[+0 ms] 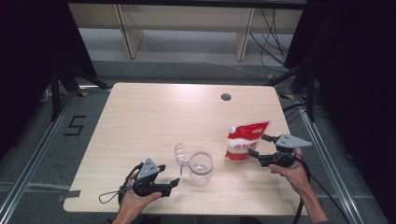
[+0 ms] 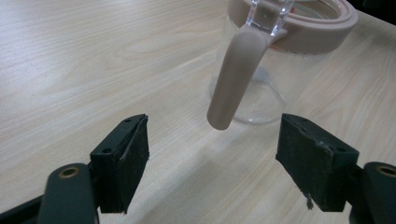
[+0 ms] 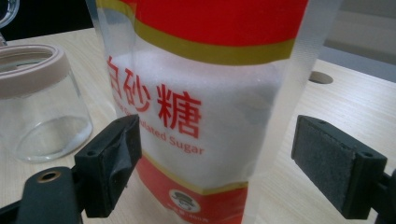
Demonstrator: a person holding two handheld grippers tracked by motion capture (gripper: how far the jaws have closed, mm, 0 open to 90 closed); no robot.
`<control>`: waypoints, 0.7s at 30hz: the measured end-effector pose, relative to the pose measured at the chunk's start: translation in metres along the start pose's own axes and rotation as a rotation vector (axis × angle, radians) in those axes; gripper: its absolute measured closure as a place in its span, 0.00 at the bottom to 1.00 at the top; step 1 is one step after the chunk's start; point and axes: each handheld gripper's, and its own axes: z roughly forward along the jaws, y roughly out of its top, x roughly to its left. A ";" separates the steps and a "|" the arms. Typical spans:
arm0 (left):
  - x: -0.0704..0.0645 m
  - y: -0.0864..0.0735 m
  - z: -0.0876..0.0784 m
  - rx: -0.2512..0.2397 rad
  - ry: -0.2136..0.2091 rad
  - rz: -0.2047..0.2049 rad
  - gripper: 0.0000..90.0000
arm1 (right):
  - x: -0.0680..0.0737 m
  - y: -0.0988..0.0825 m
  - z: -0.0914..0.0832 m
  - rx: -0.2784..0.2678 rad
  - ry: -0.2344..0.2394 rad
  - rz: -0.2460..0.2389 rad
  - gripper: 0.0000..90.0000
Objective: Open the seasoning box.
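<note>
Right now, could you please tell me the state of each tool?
Left tool: open, holding nothing, facing the handle of the glass jar.
Right tool: open, jaws on either side of the sugar pouch, not clamped.

Right gripper view: sugar bag (image 3: 205, 93) cut off at the top and bottom edges; small print on its lower emblem blurred. Jar (image 3: 39, 100) cropped at the left edge. Left gripper view: jar rim (image 2: 322, 32) cut off at the top edge, so the lid hinge is unclear.
</note>
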 end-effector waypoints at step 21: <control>-0.001 0.000 0.000 0.003 -0.001 -0.005 0.28 | 0.005 -0.004 0.011 -0.014 0.031 0.005 0.33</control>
